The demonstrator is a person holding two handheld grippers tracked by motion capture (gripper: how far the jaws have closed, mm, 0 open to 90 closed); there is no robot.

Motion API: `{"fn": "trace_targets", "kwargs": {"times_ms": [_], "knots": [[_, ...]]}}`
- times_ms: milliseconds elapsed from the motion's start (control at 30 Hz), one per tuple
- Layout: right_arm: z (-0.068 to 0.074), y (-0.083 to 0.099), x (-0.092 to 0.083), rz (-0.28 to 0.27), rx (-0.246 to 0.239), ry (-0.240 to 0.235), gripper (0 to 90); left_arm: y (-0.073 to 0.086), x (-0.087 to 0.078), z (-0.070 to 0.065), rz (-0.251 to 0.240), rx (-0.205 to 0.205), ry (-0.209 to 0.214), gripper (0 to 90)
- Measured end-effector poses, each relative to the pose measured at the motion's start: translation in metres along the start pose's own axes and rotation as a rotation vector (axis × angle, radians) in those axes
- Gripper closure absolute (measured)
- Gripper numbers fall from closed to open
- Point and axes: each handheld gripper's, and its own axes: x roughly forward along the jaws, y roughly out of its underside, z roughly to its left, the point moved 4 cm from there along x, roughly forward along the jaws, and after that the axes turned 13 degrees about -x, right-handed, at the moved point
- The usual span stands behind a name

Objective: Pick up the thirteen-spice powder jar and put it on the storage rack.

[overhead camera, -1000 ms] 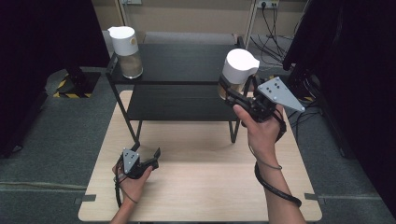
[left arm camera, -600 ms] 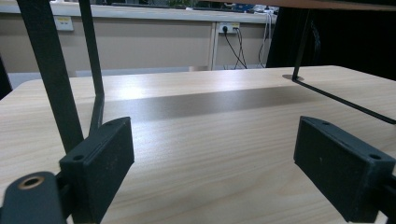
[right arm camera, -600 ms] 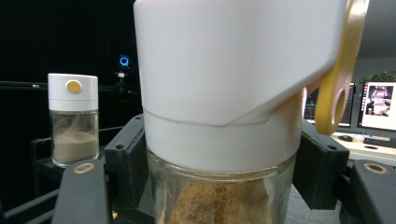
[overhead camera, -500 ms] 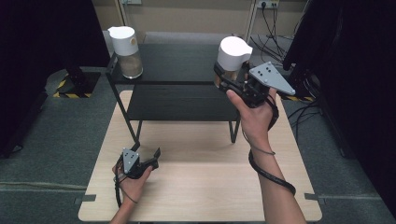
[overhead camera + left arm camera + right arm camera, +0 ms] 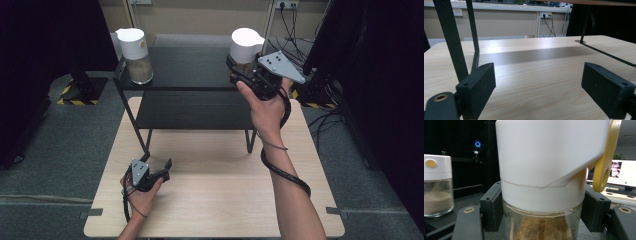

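Over the shelf (image 5: 190, 70), the right gripper (image 5: 239, 74) is clamping a jar (image 5: 245, 47) (unplaced, beside another jar (image 5: 135, 55)); the left gripper (image 5: 162, 167) is resting wide open.

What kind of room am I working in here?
Probably a lab or office test space: a wooden table on grey carpet, wall sockets with trailing cables, and a computer monitor behind.

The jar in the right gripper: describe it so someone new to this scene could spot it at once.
Find the black shelf standing on the wooden table. At its upper right corner, the right gripper is shut on a glass jar of brown powder with a tall white lid. Unlike the other jar at the upper left corner, it is clamped between jaws and has a yellow ring hanging from its lid.
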Motion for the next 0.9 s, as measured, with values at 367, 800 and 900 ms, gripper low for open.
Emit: {"fn": "trace_targets", "kwargs": {"times_ms": [367,800,900], "knots": [[-0.005,0.001,0.018,0.042,0.018,0.023,31.0,0.000,0.000,0.001,0.003,-0.008,0.001,11.7],[-0.008,0.005,0.025,0.070,0.030,0.035,31.0,-0.001,0.000,0.000,0.006,-0.003,0.001,11.8],[-0.008,0.007,0.026,0.075,0.038,0.036,31.0,-0.001,0.000,0.000,0.006,-0.006,0.001,11.8]]}}
